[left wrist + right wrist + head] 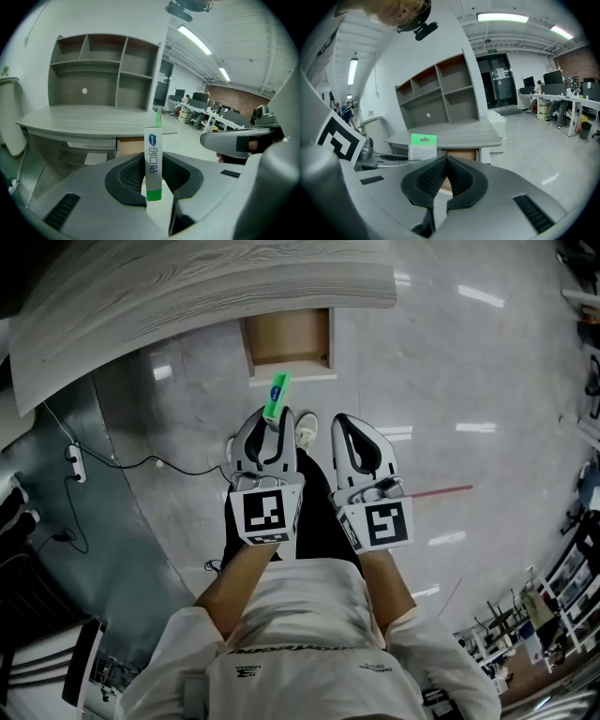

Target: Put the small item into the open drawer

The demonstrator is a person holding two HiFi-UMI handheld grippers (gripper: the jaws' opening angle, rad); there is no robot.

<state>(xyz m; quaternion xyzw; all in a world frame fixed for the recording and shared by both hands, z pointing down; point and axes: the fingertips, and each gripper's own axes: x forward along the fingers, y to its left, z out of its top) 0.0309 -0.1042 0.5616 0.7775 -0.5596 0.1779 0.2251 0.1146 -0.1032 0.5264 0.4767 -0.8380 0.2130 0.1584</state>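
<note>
A slim white box with a green end [278, 393] stands upright between the jaws of my left gripper [270, 427], which is shut on it. In the left gripper view the box [153, 150] rises from the dark pads [125, 178]. The open drawer [289, 339] juts from under the grey desk [187, 287], a short way ahead of the box. It also shows as a brown cavity [130, 146] below the desktop. My right gripper [354, 432] hangs beside the left one, shut with nothing in it. Its pads [429, 180] meet in the right gripper view.
A shelf unit [103, 70] stands on the desk [93, 117]. A power strip and cables [77, 463] lie on the floor at the left. The person's shoes [306, 430] show beneath the grippers. Office desks [211, 119] and chairs stand far to the right.
</note>
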